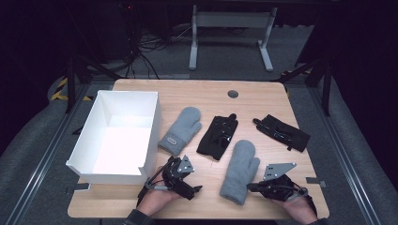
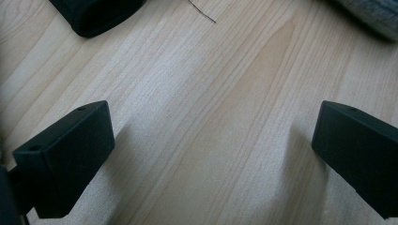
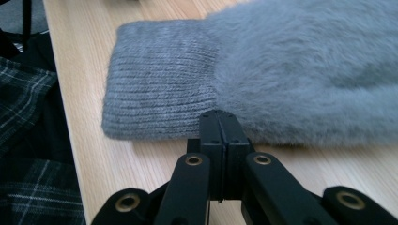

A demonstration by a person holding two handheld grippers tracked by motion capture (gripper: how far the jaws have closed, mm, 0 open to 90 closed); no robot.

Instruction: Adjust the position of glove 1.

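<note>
- Fuzzy grey knit: the near mitten [image 1: 240, 171] lies at the table's front edge, its long axis running front to back, ribbed cuff [image 3: 157, 79] nearest me.
- My right gripper [image 1: 249, 187] sits just beside that cuff, jaws pressed together, empty; it's the nearer tool.
- My left gripper [image 1: 196, 189] hovers left of the mitten, jaws spread wide over bare wood [image 2: 206, 122].
- Farther left of the mitten stands the white box [image 1: 149, 136].

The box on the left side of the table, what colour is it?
White, inside and out. The box shows best in the high view.
</note>
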